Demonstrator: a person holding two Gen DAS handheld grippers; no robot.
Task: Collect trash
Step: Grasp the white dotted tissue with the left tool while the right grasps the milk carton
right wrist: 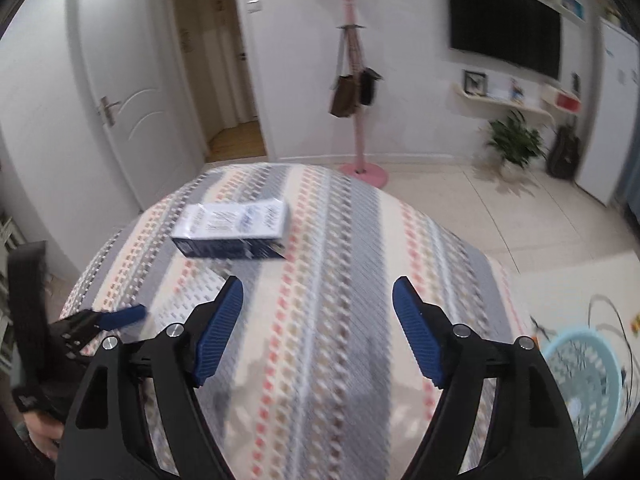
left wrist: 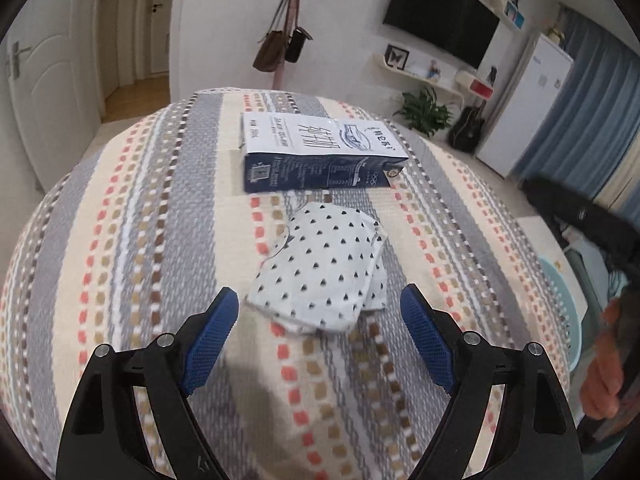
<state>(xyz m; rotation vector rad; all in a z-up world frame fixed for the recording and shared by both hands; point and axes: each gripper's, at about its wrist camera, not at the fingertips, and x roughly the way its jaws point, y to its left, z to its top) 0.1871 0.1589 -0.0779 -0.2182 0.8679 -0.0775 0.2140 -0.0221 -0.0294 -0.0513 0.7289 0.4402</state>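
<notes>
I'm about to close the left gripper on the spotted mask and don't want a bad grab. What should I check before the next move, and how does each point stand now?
1. Left gripper open: ok, nothing between the fingers.
2. Mask lined up: ok, it lies just ahead of the gap, on the cloth.
3. Mask free of the carton: ok, the carton lies beyond it, apart.
4. Right gripper out of the way: ok, open and empty over bare cloth.
5. Basket ready: ok, on the floor beside the table.
6. Mask straps free: cannot tell, too blurred.
</notes>
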